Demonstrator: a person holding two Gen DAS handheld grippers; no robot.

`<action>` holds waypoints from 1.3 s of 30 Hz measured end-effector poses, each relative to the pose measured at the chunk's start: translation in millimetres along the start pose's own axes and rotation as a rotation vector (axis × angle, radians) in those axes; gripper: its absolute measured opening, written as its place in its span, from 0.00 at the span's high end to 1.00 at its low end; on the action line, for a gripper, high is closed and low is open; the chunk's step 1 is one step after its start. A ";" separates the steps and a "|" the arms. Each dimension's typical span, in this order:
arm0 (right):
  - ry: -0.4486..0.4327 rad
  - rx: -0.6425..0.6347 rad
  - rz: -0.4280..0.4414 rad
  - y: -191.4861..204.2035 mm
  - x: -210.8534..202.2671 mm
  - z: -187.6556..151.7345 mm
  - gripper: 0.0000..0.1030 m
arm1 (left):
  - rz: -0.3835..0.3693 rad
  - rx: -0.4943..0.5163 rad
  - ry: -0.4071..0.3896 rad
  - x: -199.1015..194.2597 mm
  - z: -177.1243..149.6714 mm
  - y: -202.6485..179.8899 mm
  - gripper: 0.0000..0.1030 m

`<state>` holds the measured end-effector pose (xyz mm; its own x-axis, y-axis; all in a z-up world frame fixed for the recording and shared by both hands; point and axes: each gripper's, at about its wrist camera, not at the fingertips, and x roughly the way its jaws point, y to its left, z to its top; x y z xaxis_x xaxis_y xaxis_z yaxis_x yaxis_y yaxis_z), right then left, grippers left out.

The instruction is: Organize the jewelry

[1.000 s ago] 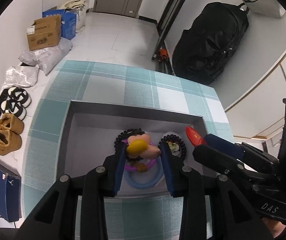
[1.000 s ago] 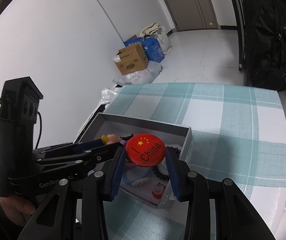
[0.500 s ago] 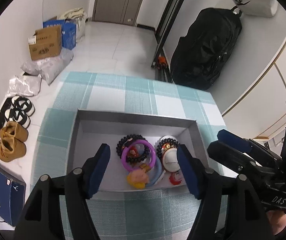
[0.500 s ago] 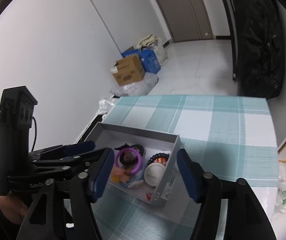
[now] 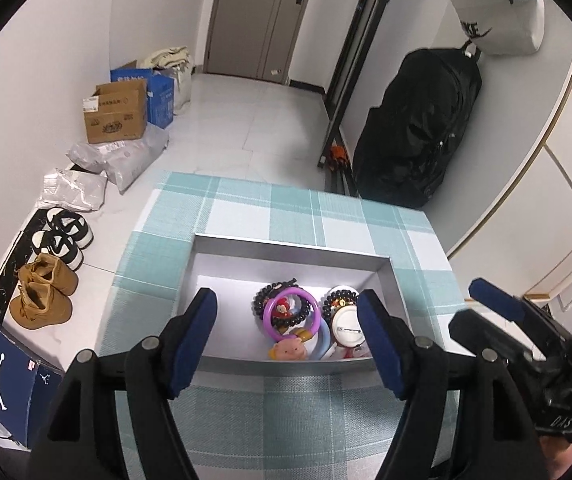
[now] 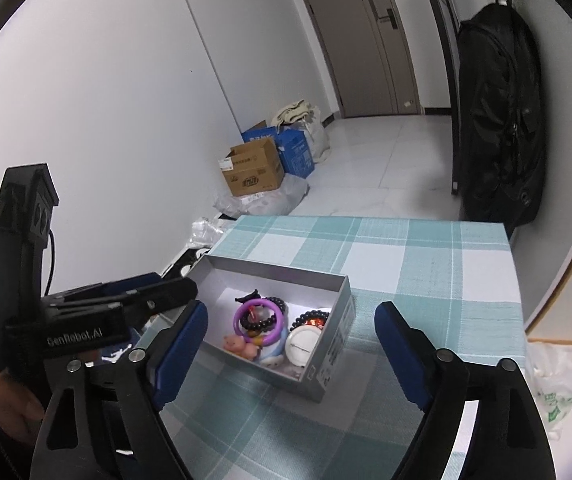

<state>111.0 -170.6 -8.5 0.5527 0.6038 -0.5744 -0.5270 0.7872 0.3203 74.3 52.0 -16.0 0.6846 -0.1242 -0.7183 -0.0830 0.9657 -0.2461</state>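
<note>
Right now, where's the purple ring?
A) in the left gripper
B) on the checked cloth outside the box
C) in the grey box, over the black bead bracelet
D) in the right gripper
C: the purple ring lies inside the grey box, overlapping the black bead bracelet; both grippers are open and hold nothing.

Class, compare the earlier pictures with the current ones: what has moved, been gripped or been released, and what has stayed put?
Both grippers let go. The left hand-held gripper dropped the pink pig charm into the grey box; the right hand-held gripper dropped the round badge, now white side up. Both sets of jaws have just been opening, empty, and have drawn back. The box and beaded bracelets stayed put.
</note>
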 end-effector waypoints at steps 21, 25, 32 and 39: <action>-0.040 0.003 0.011 9.7 -28.2 -16.5 0.00 | -0.052 -0.009 -0.081 -27.8 -14.3 -1.5 0.08; -0.038 0.005 0.001 9.3 -28.6 -17.3 0.00 | -0.049 -0.010 -0.092 -31.7 -16.7 -0.9 0.07; -0.028 0.001 -0.002 9.5 -26.6 -18.1 0.00 | -0.057 -0.019 -0.100 -33.4 -17.1 -0.3 0.01; -0.025 -0.008 -0.008 11.6 -25.8 -18.7 0.00 | -0.025 -0.017 -0.085 -31.8 -17.7 -1.6 0.01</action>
<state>78.5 -179.4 -4.1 0.5728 0.6009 -0.5576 -0.5280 0.7907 0.3098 39.8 50.3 -4.2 0.7459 -0.1281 -0.6537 -0.0764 0.9584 -0.2750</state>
